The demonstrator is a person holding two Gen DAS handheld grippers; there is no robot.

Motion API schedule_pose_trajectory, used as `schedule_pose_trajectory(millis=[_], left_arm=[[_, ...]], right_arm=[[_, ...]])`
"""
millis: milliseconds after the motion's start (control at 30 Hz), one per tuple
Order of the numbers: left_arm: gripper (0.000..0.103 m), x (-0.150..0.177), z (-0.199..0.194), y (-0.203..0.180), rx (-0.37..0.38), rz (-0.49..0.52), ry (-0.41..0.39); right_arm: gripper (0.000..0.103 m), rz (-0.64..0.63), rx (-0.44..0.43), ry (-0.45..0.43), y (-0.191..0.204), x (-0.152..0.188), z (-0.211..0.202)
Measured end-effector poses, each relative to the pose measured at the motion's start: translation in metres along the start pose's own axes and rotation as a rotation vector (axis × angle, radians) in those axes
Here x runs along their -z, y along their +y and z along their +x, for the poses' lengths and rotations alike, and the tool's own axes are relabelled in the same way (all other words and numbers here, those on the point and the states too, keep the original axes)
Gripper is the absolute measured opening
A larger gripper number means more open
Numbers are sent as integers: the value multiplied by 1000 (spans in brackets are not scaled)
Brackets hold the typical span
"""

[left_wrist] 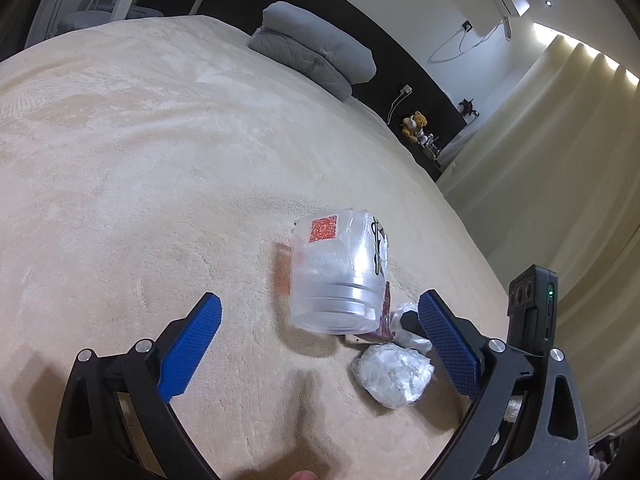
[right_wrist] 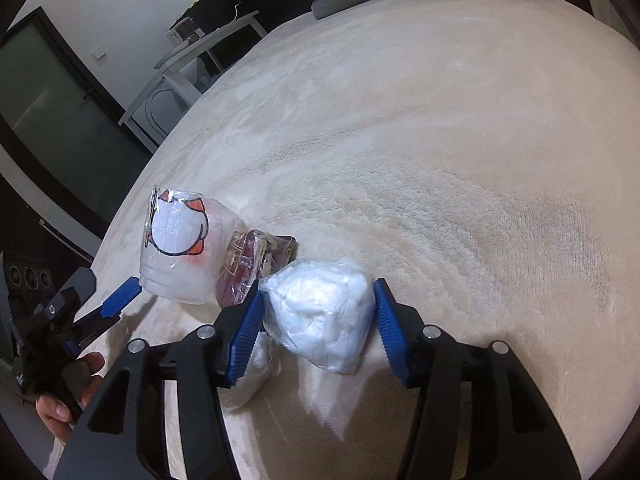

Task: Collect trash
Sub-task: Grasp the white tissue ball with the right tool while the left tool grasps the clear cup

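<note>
A clear plastic cup (left_wrist: 340, 272) with a red QR print lies on its side on the beige fleece bed (left_wrist: 120, 160). My left gripper (left_wrist: 320, 312) is open, its blue fingers either side of the cup's near end, not touching. A white crumpled plastic wad (left_wrist: 392, 376) lies just right of it. In the right wrist view my right gripper (right_wrist: 320, 300) has its blue pads against both sides of a white plastic wad (right_wrist: 320, 320). The cup (right_wrist: 184, 248) and a dark red wrapper (right_wrist: 252, 264) lie to the left, with another white wad (right_wrist: 252, 368) below.
Grey folded pillows (left_wrist: 316, 56) lie at the bed's far end. A white side table (right_wrist: 192, 68) stands beside the bed. Cream curtains (left_wrist: 560, 160) hang at the right. The left gripper (right_wrist: 120, 300) and the hand holding it show in the right wrist view.
</note>
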State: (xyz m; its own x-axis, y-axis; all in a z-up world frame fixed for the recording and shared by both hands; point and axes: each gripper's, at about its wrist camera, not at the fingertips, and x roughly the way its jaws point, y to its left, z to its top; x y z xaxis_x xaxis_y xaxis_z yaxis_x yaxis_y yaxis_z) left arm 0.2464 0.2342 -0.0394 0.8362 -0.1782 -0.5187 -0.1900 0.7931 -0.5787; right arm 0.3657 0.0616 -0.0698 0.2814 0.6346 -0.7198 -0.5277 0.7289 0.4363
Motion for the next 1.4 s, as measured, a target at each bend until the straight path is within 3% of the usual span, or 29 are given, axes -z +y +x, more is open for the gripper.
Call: schedule_pose_trajectory(millis=[400, 667, 767, 833, 1167, 1400], left_arm=[[96, -6, 28, -19, -21, 119, -1], [95, -9, 61, -19, -70, 122, 72], [79, -7, 66, -20, -81, 131, 91], [68, -5, 65, -23, -67, 156, 84], [66, -1, 45, -37, -85, 188, 7], [66, 4, 14, -60, -63, 154, -61]], right_arm=[[53, 28, -22, -78, -5, 7, -46], [53, 50, -48, -87, -8, 10, -66], [53, 44, -58, -93, -5, 8, -69], [53, 41, -54, -95, -4, 6, -68], [53, 11, -50, -89, 2, 8, -60], [53, 19, -64, -143, -1, 18, -78]])
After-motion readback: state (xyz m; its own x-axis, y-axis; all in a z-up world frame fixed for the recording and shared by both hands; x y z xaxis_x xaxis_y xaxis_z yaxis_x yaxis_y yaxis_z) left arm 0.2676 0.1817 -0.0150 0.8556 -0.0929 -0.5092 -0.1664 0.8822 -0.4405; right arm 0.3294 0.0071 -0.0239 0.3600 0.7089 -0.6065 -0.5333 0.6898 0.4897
